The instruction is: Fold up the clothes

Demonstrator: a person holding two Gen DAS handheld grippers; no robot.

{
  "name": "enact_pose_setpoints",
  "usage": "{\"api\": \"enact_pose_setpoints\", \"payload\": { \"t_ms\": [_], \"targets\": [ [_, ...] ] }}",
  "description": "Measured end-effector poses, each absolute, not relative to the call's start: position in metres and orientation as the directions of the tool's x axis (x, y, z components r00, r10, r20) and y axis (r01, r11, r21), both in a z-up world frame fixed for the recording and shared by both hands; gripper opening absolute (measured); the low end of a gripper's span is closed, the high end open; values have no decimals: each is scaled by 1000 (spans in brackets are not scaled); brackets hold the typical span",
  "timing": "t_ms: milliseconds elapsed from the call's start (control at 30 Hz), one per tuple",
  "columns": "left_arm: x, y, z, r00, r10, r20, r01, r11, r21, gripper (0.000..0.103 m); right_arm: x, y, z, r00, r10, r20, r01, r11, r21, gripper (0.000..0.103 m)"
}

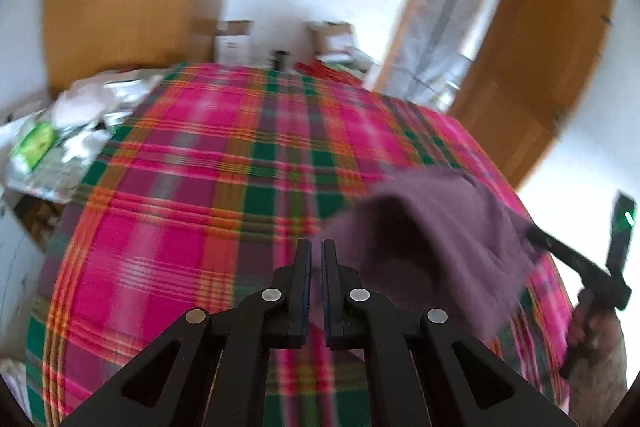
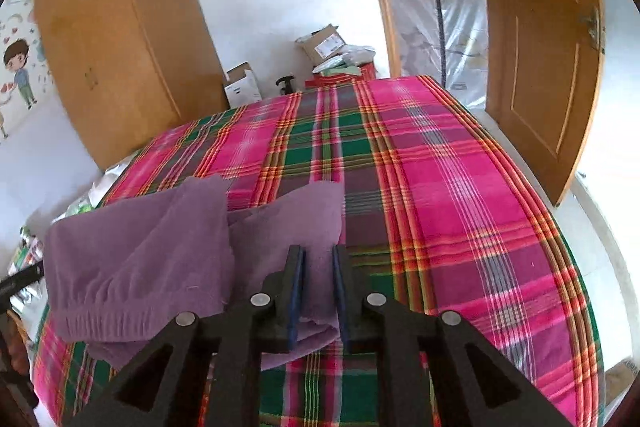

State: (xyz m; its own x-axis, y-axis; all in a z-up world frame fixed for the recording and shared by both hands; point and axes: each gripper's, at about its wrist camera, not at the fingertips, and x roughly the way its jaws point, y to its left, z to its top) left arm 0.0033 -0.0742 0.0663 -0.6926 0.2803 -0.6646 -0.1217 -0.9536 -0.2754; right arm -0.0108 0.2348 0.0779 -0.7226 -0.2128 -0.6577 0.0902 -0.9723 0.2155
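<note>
Purple knit, soft and ribbed at one hem: the garment lies bunched on the pink, green and orange plaid bedspread, toward the near left part of the bed as the right wrist view shows it. One fold runs out to about 10 o'clock from the right gripper, another straight ahead at 12. That gripper hangs over the cloth with its jaws a little apart; fabric shows in the gap, but the pads do not press on it. In the left wrist view, which is blurred, the left gripper has its jaws only slightly parted over the plaid, nothing between them, the purple heap at its 2 o'clock. Beyond the bed stand a wooden wardrobe and an open door.
</note>
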Motion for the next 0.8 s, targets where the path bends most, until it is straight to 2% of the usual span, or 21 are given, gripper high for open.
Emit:
{"api": "enact_pose_setpoints", "payload": {
  "t_ms": [100, 300, 400, 433, 600, 700, 800],
  "targets": [
    [10, -55, 69, -640, 396, -659, -218, -915, -338, 29, -1, 235, 80, -737, -193, -648, 85, -977, 195, 19],
    [11, -36, 69, -554, 519, -651, -260, -851, -457, 30, 21, 235, 86, -749, -250, -613, 134, -964, 230, 24],
    [19, -36, 77, -536, 601, -592, -305, -792, -528, 31, 28, 232, 82, -734, -287, -616, 157, -954, 257, 25],
    [20, -36, 78, -535, 602, -592, -303, -791, -531, 34, 29, 229, 79, -723, -300, -622, 167, -950, 263, 25],
    [30, -33, 75, -497, 635, -591, -301, -765, -569, 36, 28, 222, 67, -687, -342, -641, 184, -936, 301, 25],
    [40, -27, 73, -480, 656, -582, -319, -749, -581, 47, 29, 218, 60, -669, -358, -651, 192, -930, 315, 25],
    [42, -18, 71, -479, 662, -576, -336, -745, -577, 49, 30, 214, 55, -655, -369, -660, 194, -926, 324, 25]
  ]
}}
